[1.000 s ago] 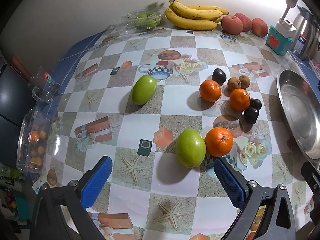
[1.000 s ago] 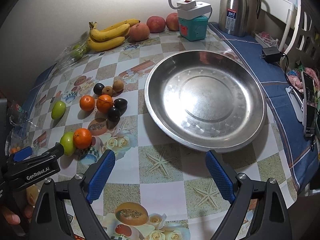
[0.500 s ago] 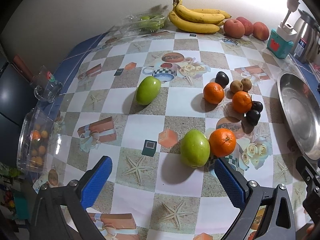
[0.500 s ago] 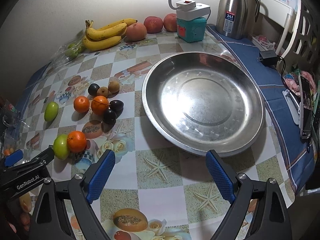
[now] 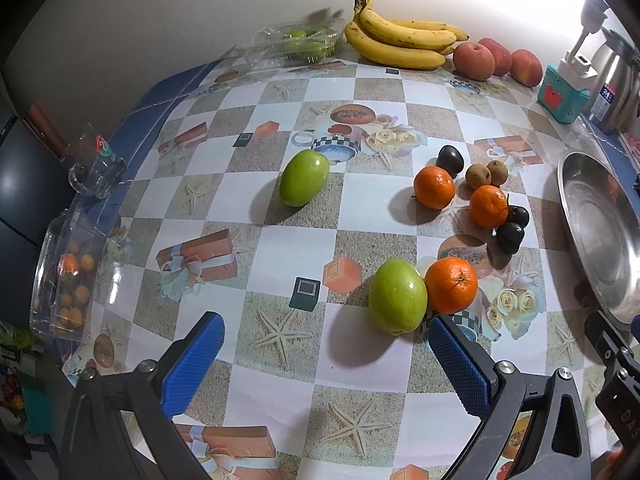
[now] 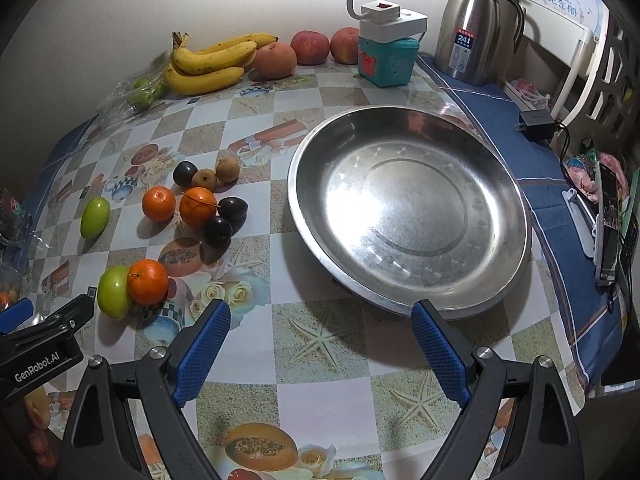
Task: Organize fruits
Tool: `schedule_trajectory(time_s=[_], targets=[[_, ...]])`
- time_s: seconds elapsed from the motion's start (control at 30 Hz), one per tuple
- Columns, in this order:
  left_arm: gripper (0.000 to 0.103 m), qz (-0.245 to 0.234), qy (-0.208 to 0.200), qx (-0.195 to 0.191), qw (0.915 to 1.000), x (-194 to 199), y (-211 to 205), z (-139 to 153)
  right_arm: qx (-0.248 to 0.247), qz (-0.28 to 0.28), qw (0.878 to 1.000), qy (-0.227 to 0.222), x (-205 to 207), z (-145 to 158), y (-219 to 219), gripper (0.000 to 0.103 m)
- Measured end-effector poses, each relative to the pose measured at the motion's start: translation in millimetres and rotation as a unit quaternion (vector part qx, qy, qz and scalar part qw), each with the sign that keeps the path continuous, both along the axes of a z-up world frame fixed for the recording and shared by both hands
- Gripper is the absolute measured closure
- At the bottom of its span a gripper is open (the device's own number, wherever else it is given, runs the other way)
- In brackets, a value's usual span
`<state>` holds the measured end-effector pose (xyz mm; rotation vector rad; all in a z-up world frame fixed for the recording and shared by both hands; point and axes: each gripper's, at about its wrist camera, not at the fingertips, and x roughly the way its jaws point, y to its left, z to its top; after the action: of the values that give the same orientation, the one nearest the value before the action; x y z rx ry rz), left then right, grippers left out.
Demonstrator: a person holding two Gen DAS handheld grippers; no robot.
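Observation:
My left gripper (image 5: 324,344) is open and empty, just in front of a green fruit (image 5: 397,296) that touches an orange (image 5: 451,285). A second green fruit (image 5: 304,177) lies farther back. Two more oranges (image 5: 434,187), dark plums (image 5: 450,158) and small brown fruits (image 5: 479,175) cluster to the right. My right gripper (image 6: 320,344) is open and empty, in front of the big empty steel dish (image 6: 408,208). The same fruits lie left of the dish in the right wrist view: the near green fruit (image 6: 113,291), the near orange (image 6: 147,281) and the far green fruit (image 6: 95,217).
Bananas (image 5: 400,42), peaches (image 5: 474,61) and a clear box of green fruit (image 5: 300,42) line the back wall. A teal box with a lamp (image 6: 386,60) and a steel thermos (image 6: 470,28) stand at back right. A glass mug (image 5: 94,168) and plastic box (image 5: 68,276) sit at the left edge.
Both grippers have drawn back slightly toward the table's front; the fruits and the dish appear a little farther off. Nothing on the table has moved.

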<state>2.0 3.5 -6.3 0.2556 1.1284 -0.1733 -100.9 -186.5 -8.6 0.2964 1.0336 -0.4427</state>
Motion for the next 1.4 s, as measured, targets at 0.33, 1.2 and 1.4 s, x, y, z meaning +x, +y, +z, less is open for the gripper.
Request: schedule_trajectory(time_s=[0.33, 1.2, 1.4], targets=[[0.0, -0.003, -0.004, -0.007, 1.0, -3, 0, 7, 0.001, -0.009, 1.0, -0.008, -3, 2, -2, 0.011], [0.0, 0.08, 0.006, -0.064, 0.9947, 62, 27, 25, 0.053, 0.015, 0.998, -0.031, 39, 23, 11, 0.011], [0.0, 0.1, 0.044, -0.101, 0.9889, 71, 40, 10, 0.099, 0.059, 0.993, 0.0, 78, 5, 47, 0.013]])
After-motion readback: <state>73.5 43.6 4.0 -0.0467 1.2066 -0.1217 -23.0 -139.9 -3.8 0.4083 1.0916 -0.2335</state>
